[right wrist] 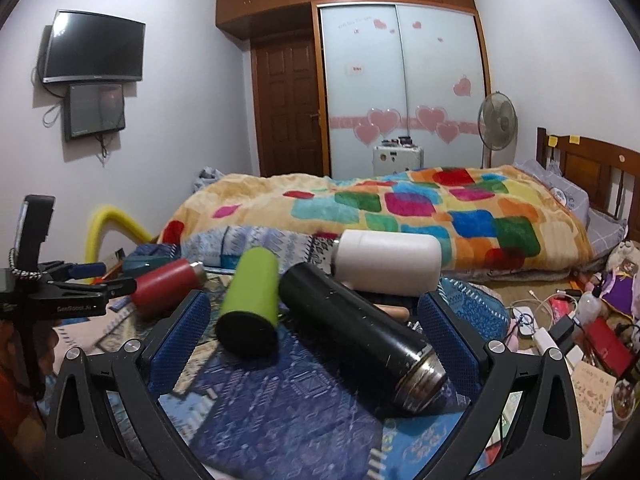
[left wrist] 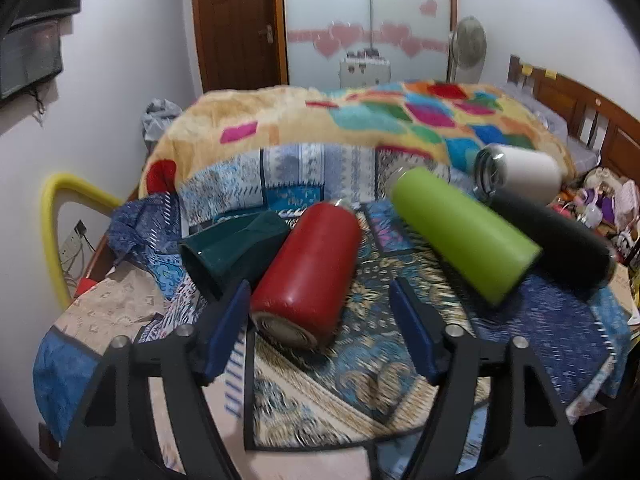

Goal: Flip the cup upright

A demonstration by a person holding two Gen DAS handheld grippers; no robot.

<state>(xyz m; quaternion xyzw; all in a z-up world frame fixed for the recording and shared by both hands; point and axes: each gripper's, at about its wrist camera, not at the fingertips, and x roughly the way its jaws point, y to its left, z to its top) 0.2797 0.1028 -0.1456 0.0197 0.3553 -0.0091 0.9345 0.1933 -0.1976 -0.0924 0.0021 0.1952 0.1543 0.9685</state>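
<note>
Both grippers, left point(left wrist: 320, 320) and right point(right wrist: 316, 344), gape; we'd clamp the rigid, slick red cup point(left wrist: 308, 268) mid-body.

From my left wrist view, the green cup point(left wrist: 236, 246) is partly hidden behind the red cup point(left wrist: 308, 272), and the black cup point(left wrist: 554, 240) sits partly behind the lime cup point(left wrist: 464, 232). Motion blur smears the patterned cloth point(left wrist: 360, 360) nearest me. On the right wrist view, I can't make out the small clutter point(right wrist: 580, 320) at far right; the frame edge cuts it off.
</note>
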